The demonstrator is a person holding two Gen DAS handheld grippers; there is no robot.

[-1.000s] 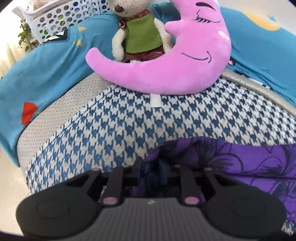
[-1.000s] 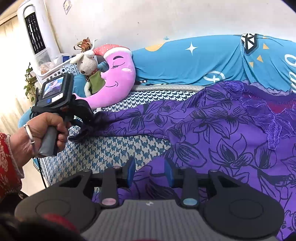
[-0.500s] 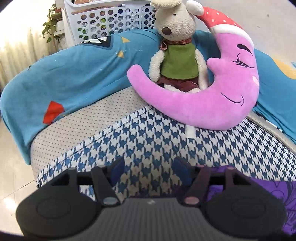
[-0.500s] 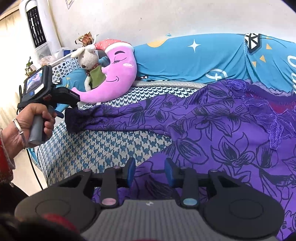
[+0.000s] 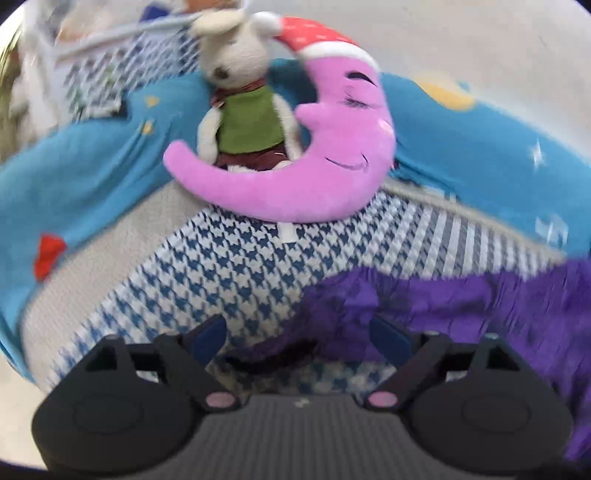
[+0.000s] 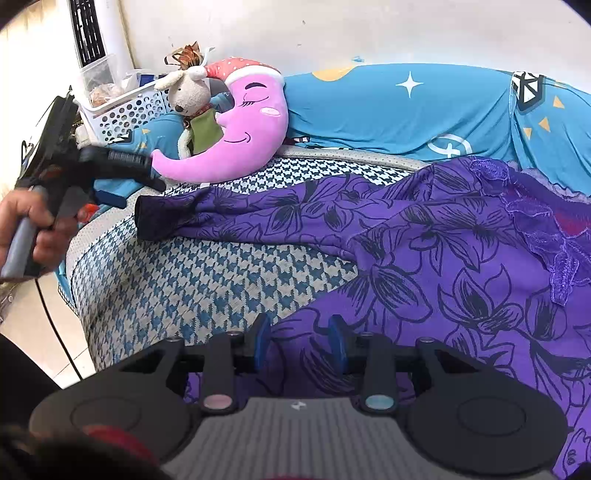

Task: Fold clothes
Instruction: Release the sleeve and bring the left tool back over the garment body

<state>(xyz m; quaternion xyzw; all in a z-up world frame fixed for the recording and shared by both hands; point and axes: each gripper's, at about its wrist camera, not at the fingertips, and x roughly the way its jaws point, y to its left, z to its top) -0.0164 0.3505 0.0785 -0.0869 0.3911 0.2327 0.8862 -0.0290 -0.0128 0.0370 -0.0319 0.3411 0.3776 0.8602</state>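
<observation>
A purple floral garment (image 6: 443, 240) lies spread on the houndstooth bed cover (image 6: 207, 295), one long sleeve stretched left to its dark cuff (image 6: 159, 218). In the left wrist view the same garment (image 5: 461, 302) fills the lower right, blurred. My left gripper (image 5: 299, 336) has its jaws opening wide, and nothing is pressed between the pads. From the right wrist view the left gripper (image 6: 147, 171) hangs just up and left of the cuff, apart from it. My right gripper (image 6: 300, 343) hovers over the garment's near edge, pads partly apart with flat cloth showing between them.
A pink moon pillow (image 6: 251, 140) and a plush rabbit (image 6: 192, 107) sit at the bed's far left corner. Blue star-print bedding (image 6: 406, 110) is heaped along the wall. A white perforated basket (image 6: 122, 110) and a tall air conditioner (image 6: 92, 33) stand beyond. The bed's left edge drops to the floor.
My left gripper has let go of the sleeve end, opened wide and drawn back up and to the left. The sleeve now lies stretched out on the bed. The right gripper has stayed put.
</observation>
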